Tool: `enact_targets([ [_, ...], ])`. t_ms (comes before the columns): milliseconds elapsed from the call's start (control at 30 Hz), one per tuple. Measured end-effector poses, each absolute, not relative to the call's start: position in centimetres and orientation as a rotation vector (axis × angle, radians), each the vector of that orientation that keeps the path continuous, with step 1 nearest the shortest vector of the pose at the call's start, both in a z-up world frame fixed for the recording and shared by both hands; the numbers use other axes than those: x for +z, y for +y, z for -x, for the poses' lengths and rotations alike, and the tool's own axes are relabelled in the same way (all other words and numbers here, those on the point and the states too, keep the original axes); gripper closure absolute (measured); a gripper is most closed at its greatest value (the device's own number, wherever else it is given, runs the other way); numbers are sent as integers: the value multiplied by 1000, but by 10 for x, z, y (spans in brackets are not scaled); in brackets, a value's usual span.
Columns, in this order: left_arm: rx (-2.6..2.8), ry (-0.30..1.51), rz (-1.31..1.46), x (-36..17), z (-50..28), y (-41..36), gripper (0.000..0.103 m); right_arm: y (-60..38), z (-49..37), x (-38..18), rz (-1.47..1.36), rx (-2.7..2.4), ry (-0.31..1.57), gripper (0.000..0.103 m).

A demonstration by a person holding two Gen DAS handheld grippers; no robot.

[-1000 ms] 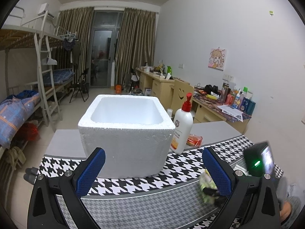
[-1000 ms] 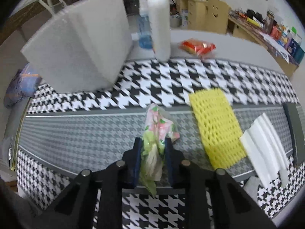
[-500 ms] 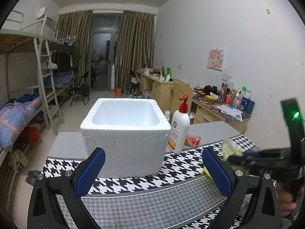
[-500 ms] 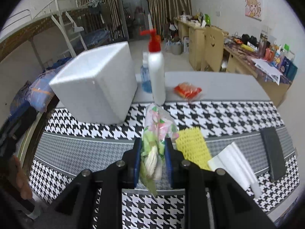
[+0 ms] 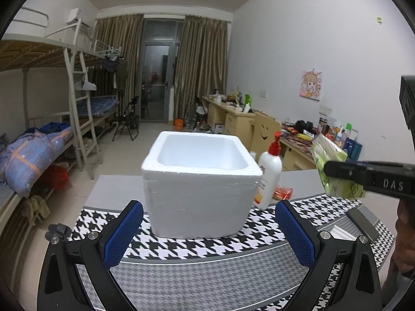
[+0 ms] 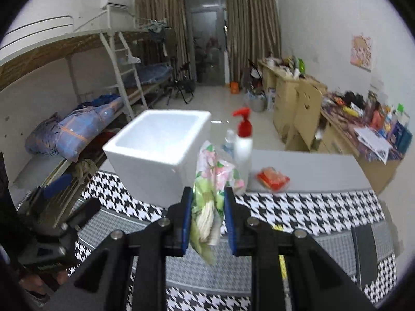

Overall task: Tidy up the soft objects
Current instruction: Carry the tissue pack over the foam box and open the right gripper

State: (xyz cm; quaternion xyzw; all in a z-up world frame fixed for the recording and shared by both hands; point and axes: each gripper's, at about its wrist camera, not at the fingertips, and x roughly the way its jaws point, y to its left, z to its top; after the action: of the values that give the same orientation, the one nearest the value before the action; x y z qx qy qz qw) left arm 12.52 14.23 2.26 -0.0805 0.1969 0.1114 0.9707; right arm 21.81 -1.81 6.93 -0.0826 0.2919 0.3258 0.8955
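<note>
My right gripper point(image 6: 208, 220) is shut on a soft green and pink flowered packet point(image 6: 211, 194) and holds it in the air above the table, to the right of the white foam box point(image 6: 160, 155). In the left wrist view the packet point(image 5: 334, 173) hangs at the right, above table level. My left gripper point(image 5: 207, 233) is open and empty, low in front of the foam box point(image 5: 199, 184), whose inside looks empty.
A white pump bottle with a red top point(image 5: 268, 178) stands right of the box. A red snack packet point(image 5: 282, 191) lies behind it. A dark flat slab point(image 6: 363, 248) and a yellow mesh piece point(image 6: 281, 256) lie on the houndstooth cloth point(image 5: 207, 246).
My right gripper has lifted the flowered packet off the table and raised it to the height of the box rim. The left gripper has stayed open in front of the box.
</note>
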Motion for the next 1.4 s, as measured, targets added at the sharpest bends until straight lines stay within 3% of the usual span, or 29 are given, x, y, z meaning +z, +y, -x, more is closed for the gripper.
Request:
enact_targets([
  [1400,317,404,197,-12,-88,142,1,93,-291,67,280,788,665,76],
])
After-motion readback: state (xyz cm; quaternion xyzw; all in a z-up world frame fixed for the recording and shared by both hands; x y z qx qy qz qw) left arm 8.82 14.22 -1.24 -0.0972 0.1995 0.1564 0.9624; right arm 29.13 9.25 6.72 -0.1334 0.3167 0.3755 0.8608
